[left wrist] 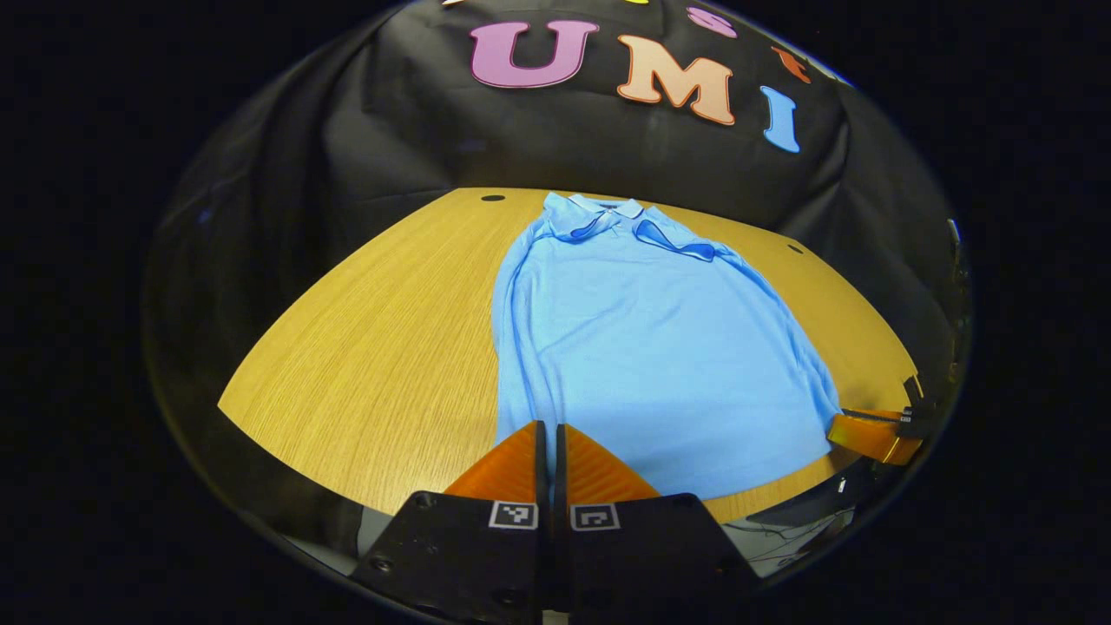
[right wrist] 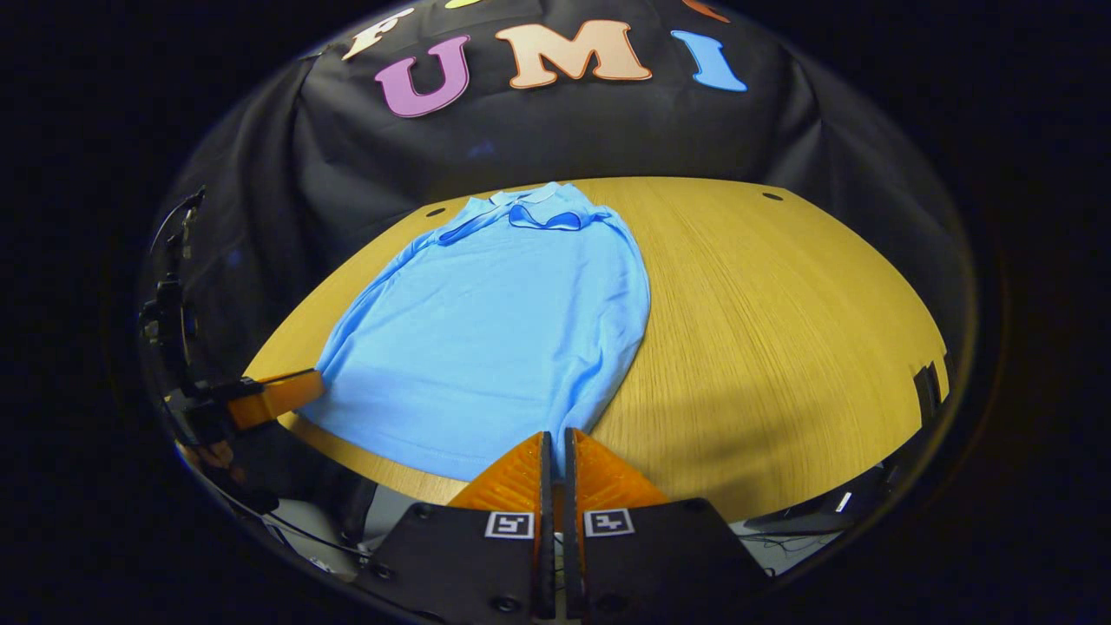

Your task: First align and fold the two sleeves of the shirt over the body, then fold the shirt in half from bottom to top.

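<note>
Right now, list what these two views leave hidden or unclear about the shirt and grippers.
- Left gripper, left gripper view: whether its nearly closed fingers pinch the shirt hem; the fingers cover the contact.
- Right gripper, right gripper view: same doubt at the hem corner.
- Folded sleeves: their ends lie bunched near the collar, too small to judge alignment.

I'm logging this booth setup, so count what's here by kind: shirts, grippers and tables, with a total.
Shirt: 1
Grippers: 2, left gripper and right gripper
Table: 1
Total: 4
</note>
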`<state>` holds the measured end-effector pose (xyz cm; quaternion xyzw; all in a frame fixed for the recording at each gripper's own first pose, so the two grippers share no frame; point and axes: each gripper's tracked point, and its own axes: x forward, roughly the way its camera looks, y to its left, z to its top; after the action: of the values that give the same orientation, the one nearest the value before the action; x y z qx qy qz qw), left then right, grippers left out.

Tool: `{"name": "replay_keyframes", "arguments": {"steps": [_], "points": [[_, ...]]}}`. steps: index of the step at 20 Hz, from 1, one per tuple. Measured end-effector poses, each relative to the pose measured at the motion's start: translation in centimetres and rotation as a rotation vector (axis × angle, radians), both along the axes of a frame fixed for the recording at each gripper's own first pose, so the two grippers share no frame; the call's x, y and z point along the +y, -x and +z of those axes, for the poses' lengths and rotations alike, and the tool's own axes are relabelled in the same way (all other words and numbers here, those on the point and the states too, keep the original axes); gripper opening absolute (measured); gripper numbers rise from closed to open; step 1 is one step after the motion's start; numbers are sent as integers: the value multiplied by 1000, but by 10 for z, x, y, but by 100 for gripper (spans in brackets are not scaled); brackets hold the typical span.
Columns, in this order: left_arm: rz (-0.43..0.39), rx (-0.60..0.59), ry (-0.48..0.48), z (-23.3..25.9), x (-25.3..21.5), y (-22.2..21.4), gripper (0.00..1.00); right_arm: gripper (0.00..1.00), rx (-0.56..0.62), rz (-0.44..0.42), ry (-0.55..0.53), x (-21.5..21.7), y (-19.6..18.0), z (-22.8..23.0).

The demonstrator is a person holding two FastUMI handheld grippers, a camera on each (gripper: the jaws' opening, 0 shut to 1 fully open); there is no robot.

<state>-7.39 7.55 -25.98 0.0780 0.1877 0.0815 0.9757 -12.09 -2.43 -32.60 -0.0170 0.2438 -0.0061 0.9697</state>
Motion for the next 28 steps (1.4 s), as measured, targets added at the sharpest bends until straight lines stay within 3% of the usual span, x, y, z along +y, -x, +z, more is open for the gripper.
{"name": "replay_keyframes", "arguments": {"steps": [1,11,18,28], "points": [[-4,-13,7,9,-3,-3,0,3,-8,6,-3,3,-2,7],[-92,-139,6,111,-35,-72,0,3,-149,40,19,9,-81,102],[-131,-182,11,164,-22,-134,0,2,-245,-2,32,10,-150,162],[-170,-218,31,215,-4,-247,0,0,-274,-92,53,-1,-255,195]]}}
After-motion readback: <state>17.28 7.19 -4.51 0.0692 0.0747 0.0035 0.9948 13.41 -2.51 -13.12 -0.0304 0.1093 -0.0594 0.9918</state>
